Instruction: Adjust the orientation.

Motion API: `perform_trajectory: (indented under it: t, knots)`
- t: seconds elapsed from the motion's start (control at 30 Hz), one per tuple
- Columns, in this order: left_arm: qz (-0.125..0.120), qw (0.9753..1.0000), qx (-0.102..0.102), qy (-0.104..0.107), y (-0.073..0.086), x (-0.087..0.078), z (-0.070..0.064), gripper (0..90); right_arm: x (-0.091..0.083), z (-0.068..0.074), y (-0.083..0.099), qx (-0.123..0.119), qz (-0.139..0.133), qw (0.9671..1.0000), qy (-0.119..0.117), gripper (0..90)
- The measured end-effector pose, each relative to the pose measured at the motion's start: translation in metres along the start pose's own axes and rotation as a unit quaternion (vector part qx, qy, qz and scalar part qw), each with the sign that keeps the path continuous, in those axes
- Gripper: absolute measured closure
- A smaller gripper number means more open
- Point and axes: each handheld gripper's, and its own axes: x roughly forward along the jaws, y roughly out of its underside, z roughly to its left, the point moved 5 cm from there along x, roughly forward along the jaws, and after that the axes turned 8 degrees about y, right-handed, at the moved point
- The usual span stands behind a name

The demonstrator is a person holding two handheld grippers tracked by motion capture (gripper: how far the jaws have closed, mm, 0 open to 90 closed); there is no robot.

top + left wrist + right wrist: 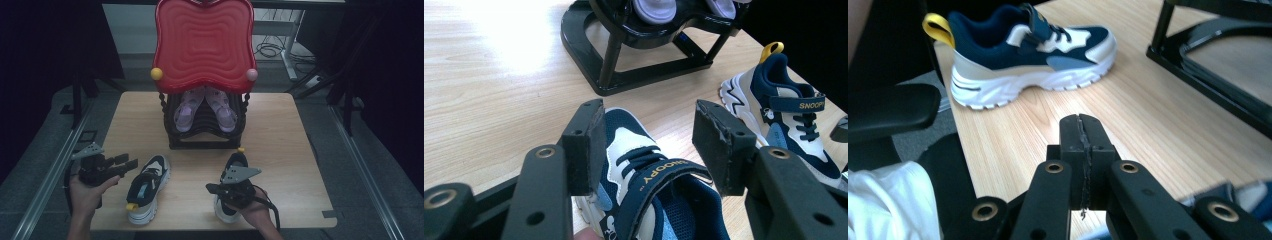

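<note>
Two navy-and-white sneakers sit on the wooden table (300,150), both in front of the black shoe rack (205,130) that carries a big red tray (204,42) on top. The rack is the easy landmark here.

The left shoe (146,187) lies in front of the rack and off to its left, toe pointing toward the rack, yellow heel loop at the near end. The left gripper (125,165) is just left of that shoe, jaws spread wide. In the left gripper view the jaws stand either side of the shoe's strap area, with nothing pinched between them as far as the view shows.

The right shoe (231,187) sits in front of the rack's right end, mostly covered by the right gripper (212,189) and the hand holding it. That gripper's jaws are pressed fully together with nothing between them, and they point across the table toward the left shoe.

A pair of pale purple sandals (205,110) rests on the rack's shelf, under the tray.
</note>
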Motion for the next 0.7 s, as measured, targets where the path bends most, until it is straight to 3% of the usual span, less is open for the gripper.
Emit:
perform_trajectory:
  t: [0.43, 0.7]
  knots:
    - [0.006, 1.0, 0.001, 0.001, 0.001, 0.002, 0.0, 47.2, 0.001, -0.009, 0.031, 0.02, 0.041, 0.9988, 0.016, 89.6]
    - [0.008, 1.0, 0.002, 0.001, 0.003, 0.002, 0.0, 47.0, 0.007, -0.004, 0.04, 0.016, 0.061, 0.9979, 0.013, 89.6]
